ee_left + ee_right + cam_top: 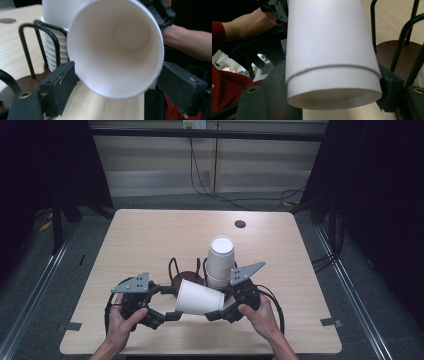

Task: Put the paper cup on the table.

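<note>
So the left hand-held gripper (171,315) was parked low at the near-left of the worktop (140,240), gripped from below by the left hand (122,320), with its jaws spread apart on either side of the open rim of a paper cup (199,297) without pinching it. The cup was held on its side just above the worktop, between both tools, in front of the stack of cups (220,261) sat in a black wire rack (175,270). It was judged to be super light, thin-walled and easily crushed, so the stiffer base ring was reckoned the safest spot to grab. That's where the right hand-held gripper (216,315) was clamped, angled inward with the right hand (257,314) wrapped behind it.
</note>
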Demonstrator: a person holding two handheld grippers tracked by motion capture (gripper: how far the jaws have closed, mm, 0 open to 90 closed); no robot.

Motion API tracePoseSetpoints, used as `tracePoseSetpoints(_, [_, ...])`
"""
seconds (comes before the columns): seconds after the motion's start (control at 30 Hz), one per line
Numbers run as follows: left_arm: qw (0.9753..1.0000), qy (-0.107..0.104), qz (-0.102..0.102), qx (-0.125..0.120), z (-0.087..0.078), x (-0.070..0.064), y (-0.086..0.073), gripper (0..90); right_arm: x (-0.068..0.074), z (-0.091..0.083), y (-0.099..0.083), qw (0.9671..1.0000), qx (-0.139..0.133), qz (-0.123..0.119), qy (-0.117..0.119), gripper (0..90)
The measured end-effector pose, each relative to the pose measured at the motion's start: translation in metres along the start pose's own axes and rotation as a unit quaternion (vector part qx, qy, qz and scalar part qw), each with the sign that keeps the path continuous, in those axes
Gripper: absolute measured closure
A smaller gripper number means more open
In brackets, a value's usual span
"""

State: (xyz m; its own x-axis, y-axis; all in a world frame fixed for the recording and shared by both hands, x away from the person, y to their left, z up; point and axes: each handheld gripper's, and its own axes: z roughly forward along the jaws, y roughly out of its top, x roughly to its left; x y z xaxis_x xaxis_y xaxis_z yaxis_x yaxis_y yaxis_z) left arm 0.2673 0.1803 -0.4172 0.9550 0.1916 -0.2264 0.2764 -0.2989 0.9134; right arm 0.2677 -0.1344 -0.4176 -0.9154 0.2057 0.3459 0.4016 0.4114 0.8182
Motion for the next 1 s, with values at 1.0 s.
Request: tracePoseSetpoints(1.0, [0.9999,-0.011,0.003,-0.011,0.021,-0.002,0.003,3.6,0.005,0.011,0.002,0.9997,0.017,-0.012,0.014,26.4])
